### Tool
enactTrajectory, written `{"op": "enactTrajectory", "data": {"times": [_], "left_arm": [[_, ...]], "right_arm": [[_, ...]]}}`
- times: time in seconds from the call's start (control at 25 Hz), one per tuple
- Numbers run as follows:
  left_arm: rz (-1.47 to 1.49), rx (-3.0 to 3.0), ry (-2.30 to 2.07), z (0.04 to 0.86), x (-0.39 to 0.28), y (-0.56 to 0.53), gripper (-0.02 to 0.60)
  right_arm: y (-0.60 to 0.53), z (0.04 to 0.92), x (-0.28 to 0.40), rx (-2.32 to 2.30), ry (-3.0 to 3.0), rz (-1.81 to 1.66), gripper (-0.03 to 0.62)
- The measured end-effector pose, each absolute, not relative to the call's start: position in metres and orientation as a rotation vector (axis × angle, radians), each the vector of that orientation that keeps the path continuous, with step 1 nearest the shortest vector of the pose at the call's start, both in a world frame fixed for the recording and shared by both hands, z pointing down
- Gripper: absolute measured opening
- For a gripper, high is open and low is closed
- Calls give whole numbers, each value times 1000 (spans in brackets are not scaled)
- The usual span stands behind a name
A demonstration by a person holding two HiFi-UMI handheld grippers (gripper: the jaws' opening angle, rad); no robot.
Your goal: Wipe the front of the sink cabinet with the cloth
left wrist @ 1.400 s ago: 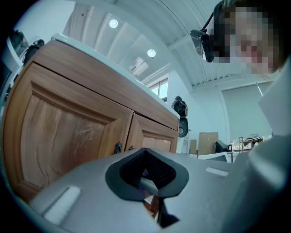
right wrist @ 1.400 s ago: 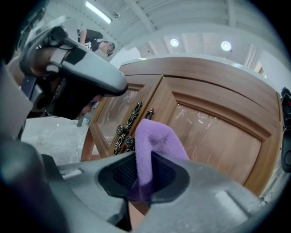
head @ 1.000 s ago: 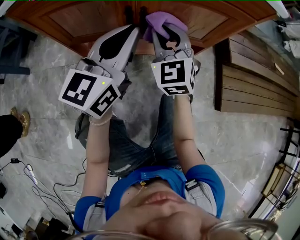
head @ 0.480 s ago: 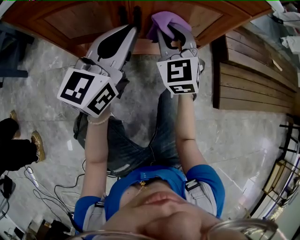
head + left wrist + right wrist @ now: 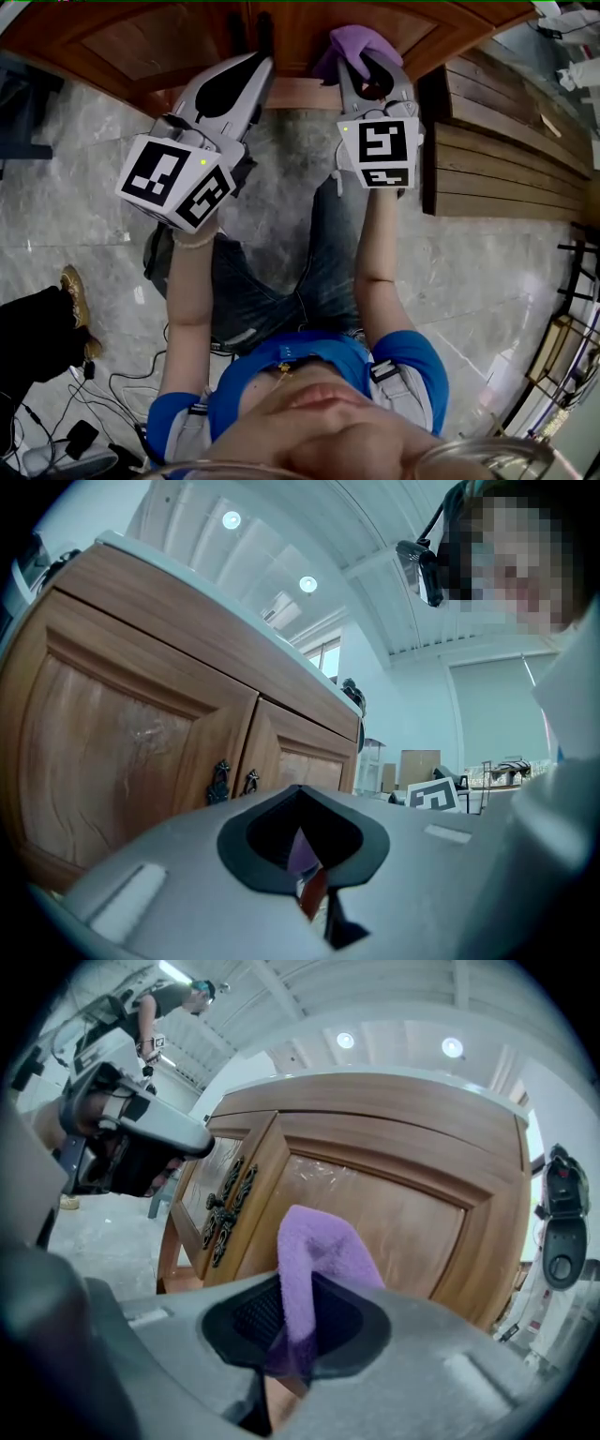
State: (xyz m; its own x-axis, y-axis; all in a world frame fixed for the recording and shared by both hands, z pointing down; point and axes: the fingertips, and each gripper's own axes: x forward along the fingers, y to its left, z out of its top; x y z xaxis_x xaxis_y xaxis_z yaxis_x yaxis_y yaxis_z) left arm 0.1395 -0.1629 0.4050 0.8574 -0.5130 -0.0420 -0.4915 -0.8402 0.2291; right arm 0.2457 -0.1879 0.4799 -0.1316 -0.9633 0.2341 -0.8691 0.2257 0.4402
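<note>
Purple cloth held at the cabinet front

The right gripper (image 5: 371, 82) is clenched on the purple cloth (image 5: 354, 43), which sits at the right door of the far sink cabinet (image 5: 141, 37). To its left, the left gripper (image 5: 253, 73) is clenched on nothing, near the centre handles (image 5: 234, 780). The doors are closed.

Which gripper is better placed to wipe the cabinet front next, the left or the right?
The right. The right gripper is shut on the cloth, which is close to the right door. The left gripper is shut with no cloth in it, near the door handles.
</note>
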Motion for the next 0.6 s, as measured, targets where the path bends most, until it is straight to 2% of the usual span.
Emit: {"op": "enactTrajectory", "data": {"times": [0.6], "left_arm": [[-160, 2824, -749, 404, 142, -159, 0]], "right_arm": [[-170, 478, 304, 1774, -1927, -258, 61]]}}
